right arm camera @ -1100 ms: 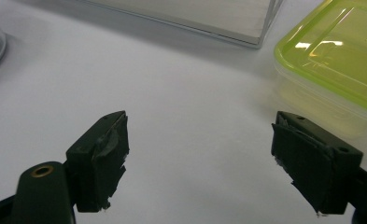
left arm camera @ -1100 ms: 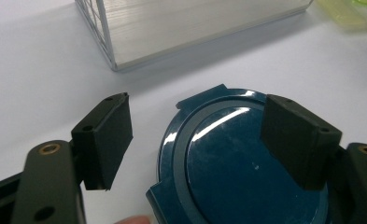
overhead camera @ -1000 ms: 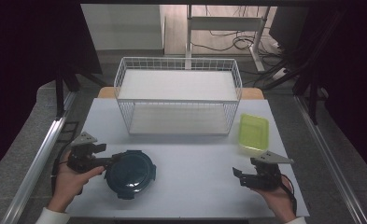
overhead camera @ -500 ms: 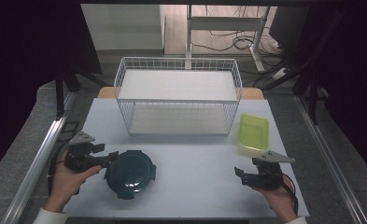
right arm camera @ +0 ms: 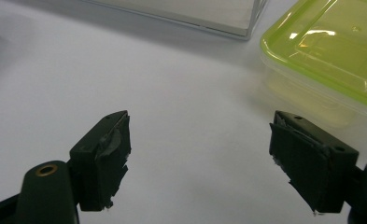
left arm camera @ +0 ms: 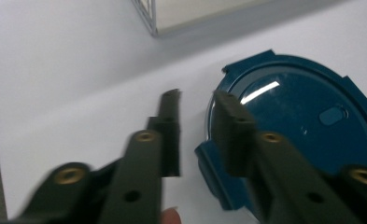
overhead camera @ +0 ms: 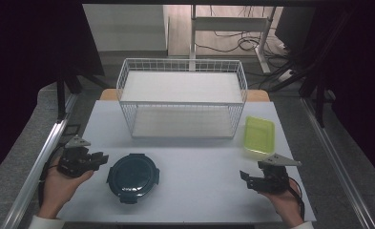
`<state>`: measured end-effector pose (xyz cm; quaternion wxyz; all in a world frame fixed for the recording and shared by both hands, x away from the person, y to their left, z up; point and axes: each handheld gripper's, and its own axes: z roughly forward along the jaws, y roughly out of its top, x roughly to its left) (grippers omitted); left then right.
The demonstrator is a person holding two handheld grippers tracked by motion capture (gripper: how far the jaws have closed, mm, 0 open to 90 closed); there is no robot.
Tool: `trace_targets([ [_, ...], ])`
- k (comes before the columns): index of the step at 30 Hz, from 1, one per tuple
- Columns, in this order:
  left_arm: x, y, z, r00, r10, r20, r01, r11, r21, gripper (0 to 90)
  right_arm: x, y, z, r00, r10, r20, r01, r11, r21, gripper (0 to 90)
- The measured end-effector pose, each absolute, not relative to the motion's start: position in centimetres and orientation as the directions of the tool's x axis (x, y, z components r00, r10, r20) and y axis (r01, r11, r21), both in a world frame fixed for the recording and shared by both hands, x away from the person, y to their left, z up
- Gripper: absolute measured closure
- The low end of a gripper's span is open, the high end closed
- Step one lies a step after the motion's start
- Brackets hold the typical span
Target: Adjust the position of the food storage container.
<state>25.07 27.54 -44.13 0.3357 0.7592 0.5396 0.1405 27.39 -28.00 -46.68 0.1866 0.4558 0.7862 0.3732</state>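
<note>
Where the white bench (overhead camera: 199,191) carries everything, the biggest thing on it is a white wire basket (overhead camera: 182,102), standing at the far middle with its two levels bare. Next in size comes the round dark blue lidded container (overhead camera: 133,177), lying flat on the near left part of the bench, well apart from the basket. Right of the basket's near corner sits a smaller yellow-green container (overhead camera: 259,135) with its lid on. Smallest are the two tools: the left gripper (overhead camera: 98,159) rests just beside the blue container's left edge, its jaws a little apart, one jaw over the container's rim tab in the left gripper view. Near the bench's right front, the right gripper (overhead camera: 245,177) is spread wide over bare surface, close to the yellow-green container.
</note>
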Motion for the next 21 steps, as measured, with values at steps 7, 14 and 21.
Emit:
trace_targets([
  [7,25.2,28.7,-46.0,0.348,0.924,-0.159,0.787,-0.195,0.586,89.7,27.4,-28.0,-46.8,-0.512,0.858,0.044,0.584,0.311,0.75,20.6],
  [14,24.5,29.0,-47.5,0.334,0.925,-0.18,0.819,-0.191,0.54,90.0,27.4,-28.0,-46.8,-0.513,0.857,0.044,0.585,0.312,0.749,20.7],
  [21,23.9,28.5,-49.5,0.338,0.92,-0.198,0.854,-0.212,0.475,90.0,27.3,-27.9,-46.8,-0.519,0.854,0.04,0.582,0.319,0.748,20.7],
])
